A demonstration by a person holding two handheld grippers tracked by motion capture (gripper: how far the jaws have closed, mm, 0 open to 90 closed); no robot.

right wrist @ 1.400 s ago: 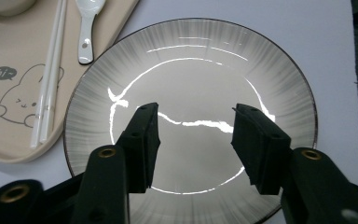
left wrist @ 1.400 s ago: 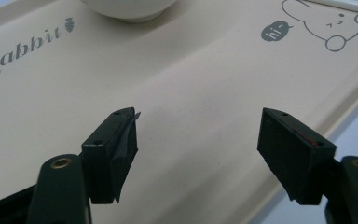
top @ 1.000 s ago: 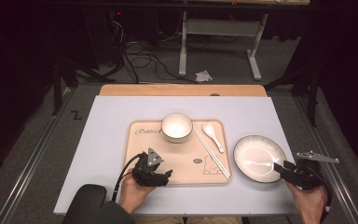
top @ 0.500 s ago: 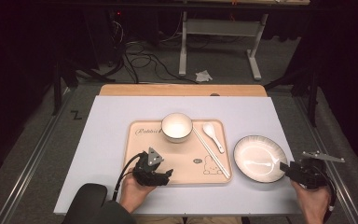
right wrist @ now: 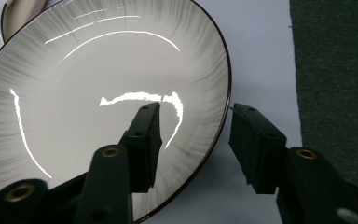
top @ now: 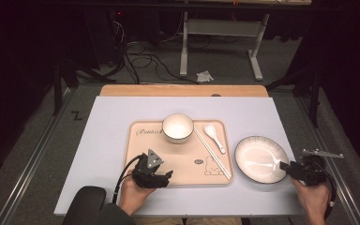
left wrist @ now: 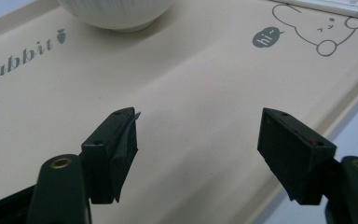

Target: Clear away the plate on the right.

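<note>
A white plate (top: 261,158) with a dark rim lies on the table, right of the beige tray (top: 145,140). My right gripper (top: 286,166) is at the plate's right edge and open. In the right gripper view its jaws straddle the plate (right wrist: 98,70) rim: one finger over the inside, the other outside, neither pressing, right gripper (right wrist: 196,112). My left gripper (top: 161,176) rests open over the tray's front left part. In the left gripper view, the left gripper (left wrist: 198,135) has nothing between its fingers above the bare tray (left wrist: 191,79). The white bowl (left wrist: 116,11) stands farther ahead.
On the tray stand a white bowl (top: 177,127), a white spoon (top: 214,136) and a pair of chopsticks (top: 213,152). The table's right edge (top: 293,154) lies close behind my right gripper, with dark floor beyond.
The right gripper has drifted slightly to the right along the plate's edge. The left gripper has stayed put.
</note>
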